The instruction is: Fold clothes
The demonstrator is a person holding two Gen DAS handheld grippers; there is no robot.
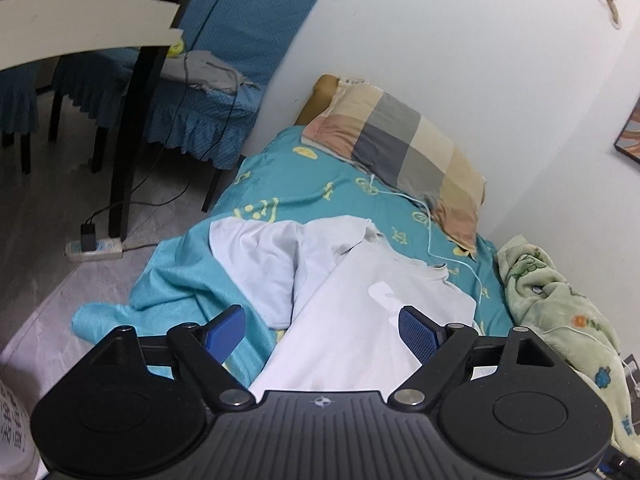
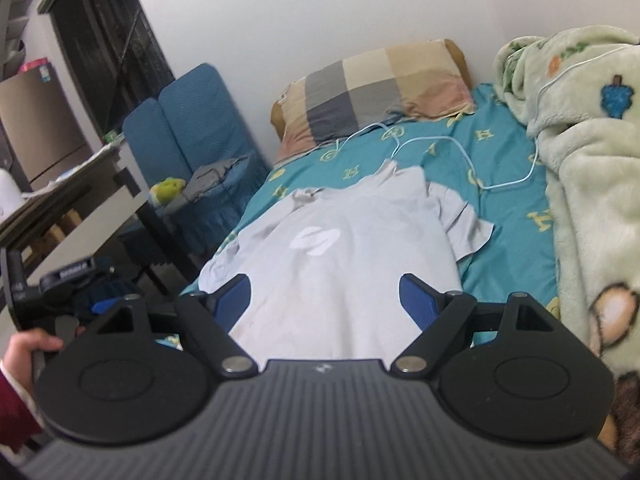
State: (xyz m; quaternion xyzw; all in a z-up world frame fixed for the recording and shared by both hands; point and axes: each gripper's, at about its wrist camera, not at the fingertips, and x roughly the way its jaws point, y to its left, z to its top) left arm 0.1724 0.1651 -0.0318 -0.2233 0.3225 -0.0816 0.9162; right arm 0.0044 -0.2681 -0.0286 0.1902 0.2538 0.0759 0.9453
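Spread on the teal patterned bed sheet (image 2: 508, 240) lies a pale grey short-sleeved T-shirt (image 2: 344, 248) with a white chest logo, collar toward the checked patchwork pillow (image 2: 372, 84). Both the left gripper (image 1: 322, 330) and the right gripper (image 2: 326, 302) hover above its lower half, jaws wide and holding nothing. A fluffy green blanket (image 2: 592, 184) lies beside the shirt.

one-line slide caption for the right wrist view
Open right gripper above a pale t-shirt spread on a teal bedsheet, checked pillow beyond.
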